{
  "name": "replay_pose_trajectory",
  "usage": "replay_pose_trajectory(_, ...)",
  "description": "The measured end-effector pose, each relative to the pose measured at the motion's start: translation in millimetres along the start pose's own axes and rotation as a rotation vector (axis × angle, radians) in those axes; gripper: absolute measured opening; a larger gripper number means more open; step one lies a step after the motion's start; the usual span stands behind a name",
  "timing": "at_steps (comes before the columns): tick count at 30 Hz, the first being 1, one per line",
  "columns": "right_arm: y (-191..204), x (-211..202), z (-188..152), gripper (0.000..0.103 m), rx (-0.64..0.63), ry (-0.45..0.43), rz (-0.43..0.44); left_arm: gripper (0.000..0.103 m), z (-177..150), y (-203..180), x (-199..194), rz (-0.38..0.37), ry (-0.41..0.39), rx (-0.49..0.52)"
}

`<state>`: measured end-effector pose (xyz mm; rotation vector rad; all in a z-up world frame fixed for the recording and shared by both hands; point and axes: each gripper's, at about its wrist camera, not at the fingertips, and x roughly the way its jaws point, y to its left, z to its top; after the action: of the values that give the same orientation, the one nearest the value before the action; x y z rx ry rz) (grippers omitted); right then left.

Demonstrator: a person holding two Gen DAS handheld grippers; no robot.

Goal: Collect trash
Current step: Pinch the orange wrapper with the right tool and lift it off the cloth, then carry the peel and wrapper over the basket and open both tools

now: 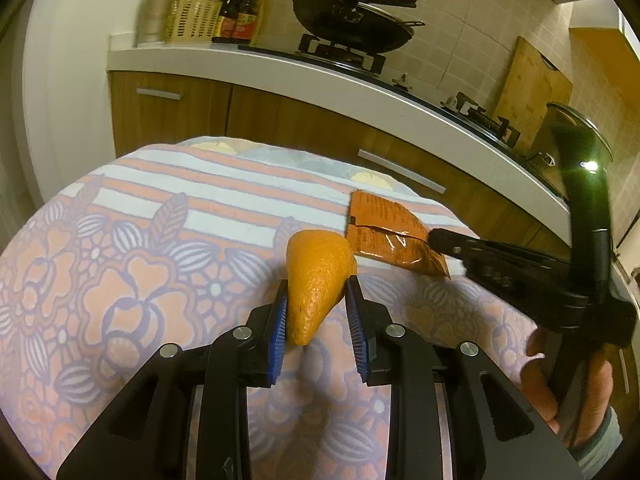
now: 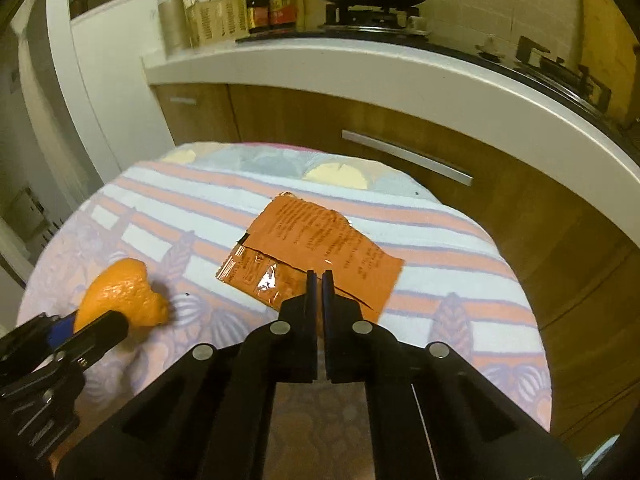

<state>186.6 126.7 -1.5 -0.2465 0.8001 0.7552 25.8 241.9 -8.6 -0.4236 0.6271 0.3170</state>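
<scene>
An orange peel (image 1: 316, 280) stands between the blue pads of my left gripper (image 1: 316, 292), which is closed on it just above the patterned cloth; it also shows in the right wrist view (image 2: 120, 296). A torn orange foil wrapper (image 1: 384, 232) lies flat on the cloth to the right of the peel. My right gripper (image 2: 319, 276) has its jaws pressed nearly together on the near edge of the wrapper (image 2: 312, 240). In the left wrist view the right gripper (image 1: 436, 238) reaches in from the right onto the wrapper.
The small table is covered by a striped floral cloth (image 1: 120, 264). Behind it runs a white kitchen counter (image 1: 280, 68) with wooden cabinets, a black wok (image 1: 352, 20) on the stove, bottles (image 1: 240, 8) and a yellow basket (image 1: 192, 16).
</scene>
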Motion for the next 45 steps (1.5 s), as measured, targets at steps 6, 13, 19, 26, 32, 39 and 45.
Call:
replay_pose_trajectory(6,-11.1,0.4,8.7,0.025,-0.013,0.044,0.019,0.026,0.2,0.4,-0.9,-0.002,0.000,-0.003)
replay_pose_trajectory(13,-19.4,25.1,16.0,0.072,-0.009,0.096,0.075,0.026,1.9,4.9,-1.0,-0.012,0.003,-0.025)
replay_pose_trajectory(19,8.2,44.3,12.2,0.073,-0.128,0.133,0.049,0.026,2.0,5.3,-1.1,-0.013,0.004,-0.027)
replay_pose_trajectory(26,18.9,37.4,10.8,0.018,-0.142,0.105,0.058,0.026,2.4,5.9,-0.9,-0.016,0.004,-0.030)
replay_pose_trajectory(32,13.8,24.0,11.8,0.007,-0.111,0.059,0.037,0.026,3.2,5.0,-1.0,-0.015,0.001,-0.025)
replay_pose_trajectory(39,-0.3,-26.9,6.0,0.006,-0.068,-0.008,0.020,0.027,6.7,-7.3,-10.8,-0.076,-0.019,0.000)
replay_pose_trajectory(45,-23.2,-86.5,-17.6,0.006,-0.036,-0.025,-0.054,0.026,5.1,-52.7,-36.4,-0.146,-0.025,0.074)
